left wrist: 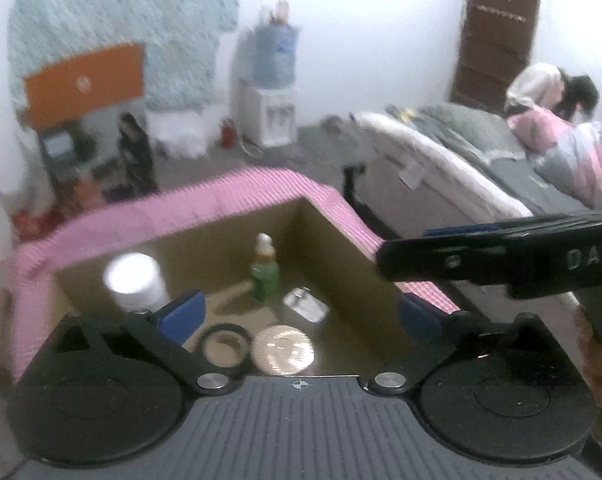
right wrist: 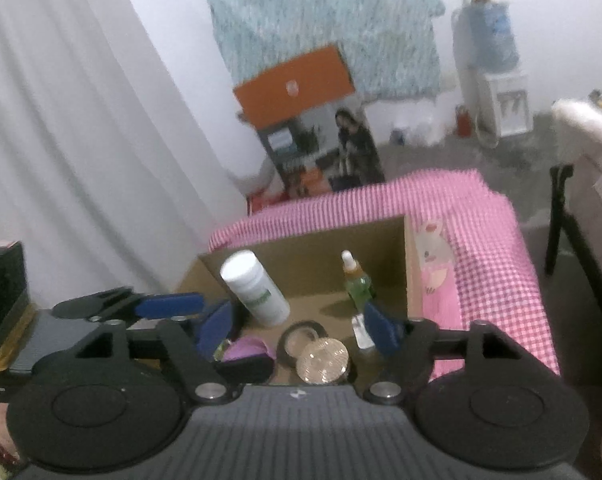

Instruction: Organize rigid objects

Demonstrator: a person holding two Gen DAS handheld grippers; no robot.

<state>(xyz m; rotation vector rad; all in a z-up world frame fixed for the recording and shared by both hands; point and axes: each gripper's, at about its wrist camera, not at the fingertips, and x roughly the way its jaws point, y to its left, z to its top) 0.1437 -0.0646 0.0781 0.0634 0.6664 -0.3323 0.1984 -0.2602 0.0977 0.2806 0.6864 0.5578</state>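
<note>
Both your left gripper [left wrist: 301, 312] and right gripper [right wrist: 297, 328] have jaws open, empty. The white bottle [left wrist: 135, 280] at ten o'clock in the box [left wrist: 333, 240] looks light, stiff, slippery; grip mid-body.

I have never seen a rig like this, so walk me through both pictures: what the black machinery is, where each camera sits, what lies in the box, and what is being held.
There is no robot arm here. A person carries two hand-held black grippers, each with blue-padded jaws and a fisheye camera looking forward along them.

One picture looks from the left gripper, the other from the right gripper. Both stand open and hold nothing.

Below them is an open brown cardboard box, with pink checked cloth around it. Inside are a white cylindrical plastic bottle, a small green dropper bottle, a black ring-shaped lid, a round gold-coloured disc and a small clear packet.
</note>
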